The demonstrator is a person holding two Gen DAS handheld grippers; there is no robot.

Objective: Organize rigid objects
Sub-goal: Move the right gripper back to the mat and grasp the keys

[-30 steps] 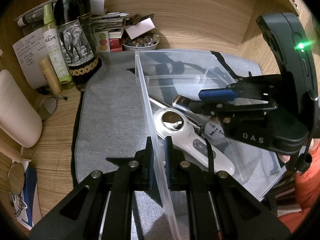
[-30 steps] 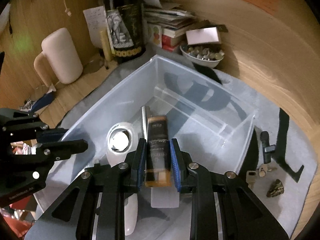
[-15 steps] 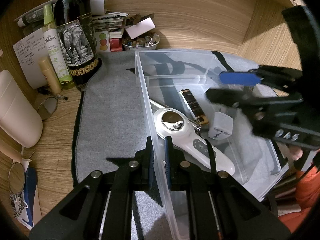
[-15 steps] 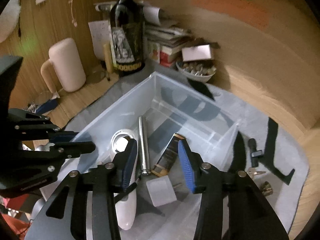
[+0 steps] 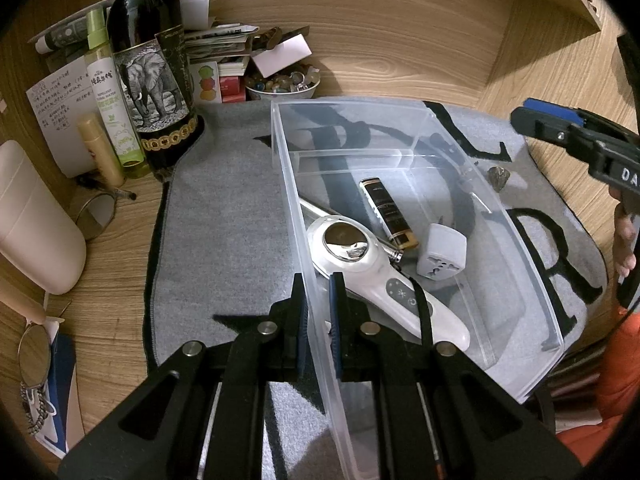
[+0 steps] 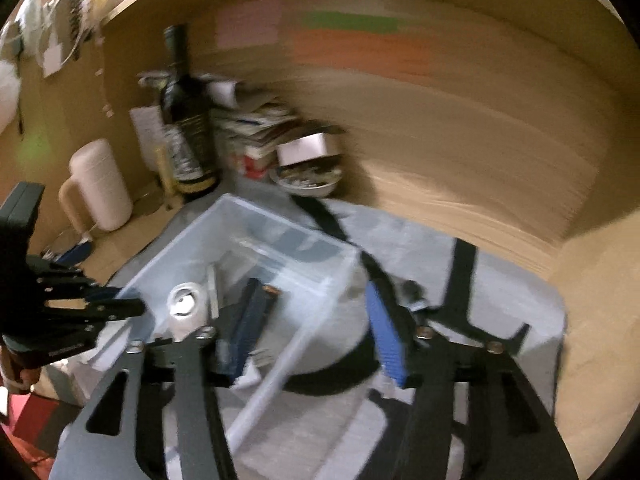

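Note:
A clear plastic bin sits on a grey mat. My left gripper is shut on the bin's near left wall. Inside the bin lie a black-and-gold lighter, a white plug adapter, a white handheld device and a metal rod. My right gripper hangs above the bin's right side, its jaws opening with nothing between them. It also shows at the right edge of the left wrist view, as the right gripper. The right wrist view is blurred.
A small stone lies on the mat right of the bin. A dark wine bottle, a green spray bottle, a bowl of pebbles and stacked papers crowd the back left. A cream container stands at the left.
My right gripper let go of the lighter, which now lies in the bin. The gripper opened, rose and drew away to the right. My left gripper kept its hold.

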